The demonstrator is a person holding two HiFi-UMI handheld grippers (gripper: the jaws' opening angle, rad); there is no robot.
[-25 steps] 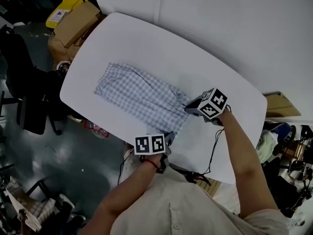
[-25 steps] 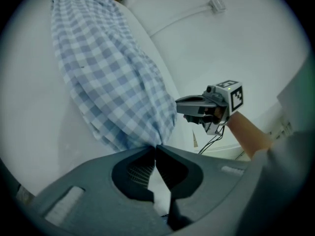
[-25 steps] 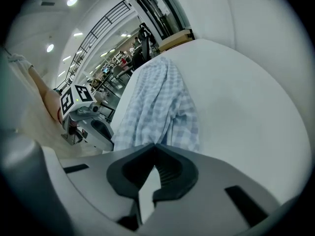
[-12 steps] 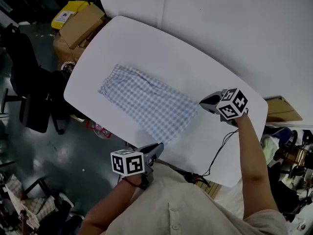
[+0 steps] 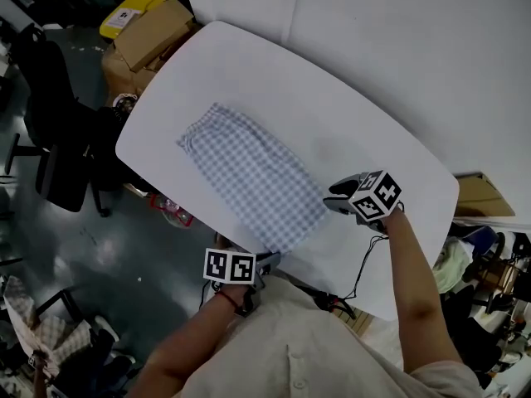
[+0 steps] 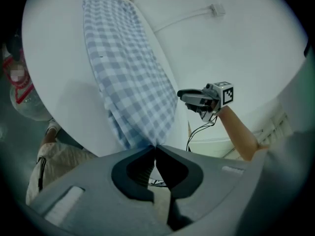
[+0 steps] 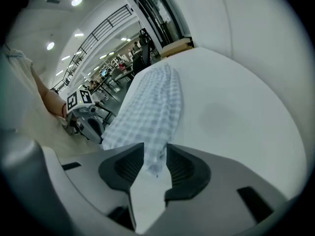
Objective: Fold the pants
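The blue-and-white checked pants (image 5: 249, 177) lie flat in a long strip on the white table (image 5: 348, 131). At the table's near edge my left gripper (image 5: 259, 264) is shut on the pants' near corner. In the left gripper view the cloth (image 6: 133, 77) runs down into the closed jaws of the left gripper (image 6: 155, 149). My right gripper (image 5: 336, 199) hovers at the pants' right corner. Its jaws have just been opening; in the right gripper view that corner (image 7: 155, 163) lies loose between the parted jaws of the right gripper (image 7: 155, 149), untouched by the pads.
Cardboard boxes (image 5: 153, 40) and a black chair (image 5: 58, 131) stand on the floor beyond the table's left end. A thin cable (image 6: 197, 16) lies on the far part of the table. Another cable (image 5: 365, 259) hangs by the right arm.
The right gripper's jaws have parted and let go of the pants' right corner. The left gripper has drawn back toward the table's near edge with its corner. The cloth now lies straighter.
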